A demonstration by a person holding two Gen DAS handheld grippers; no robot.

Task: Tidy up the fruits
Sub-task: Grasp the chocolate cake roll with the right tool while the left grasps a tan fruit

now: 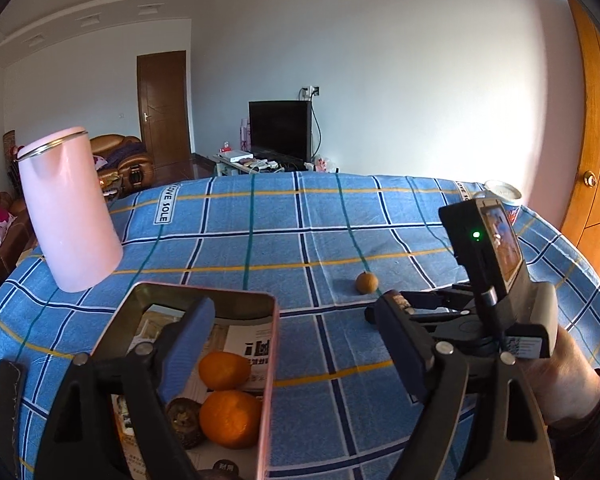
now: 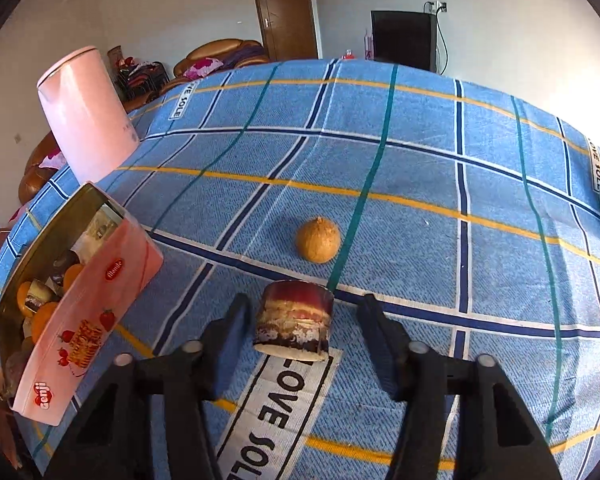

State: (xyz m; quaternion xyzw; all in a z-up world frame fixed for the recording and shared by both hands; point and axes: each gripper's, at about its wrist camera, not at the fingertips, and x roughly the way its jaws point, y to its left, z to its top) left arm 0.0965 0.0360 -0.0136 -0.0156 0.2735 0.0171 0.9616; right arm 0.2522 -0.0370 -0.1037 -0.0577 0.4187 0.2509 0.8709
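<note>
Fruit tin (image 2: 84, 312) w/ "aenji" logo, tablecloth (image 2: 420, 168) marked "LOVE SOLE"

A pink kettle (image 1: 69, 212) stands far left on the blue checked tablecloth (image 1: 340, 216). Beyond the table: a dark television (image 1: 280, 130), a brown door (image 1: 163, 108), brown sofas (image 1: 124, 160) left.

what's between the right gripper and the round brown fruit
A small layered cylinder, standing just short of the brown fruit; the right wrist view shows it.
</note>
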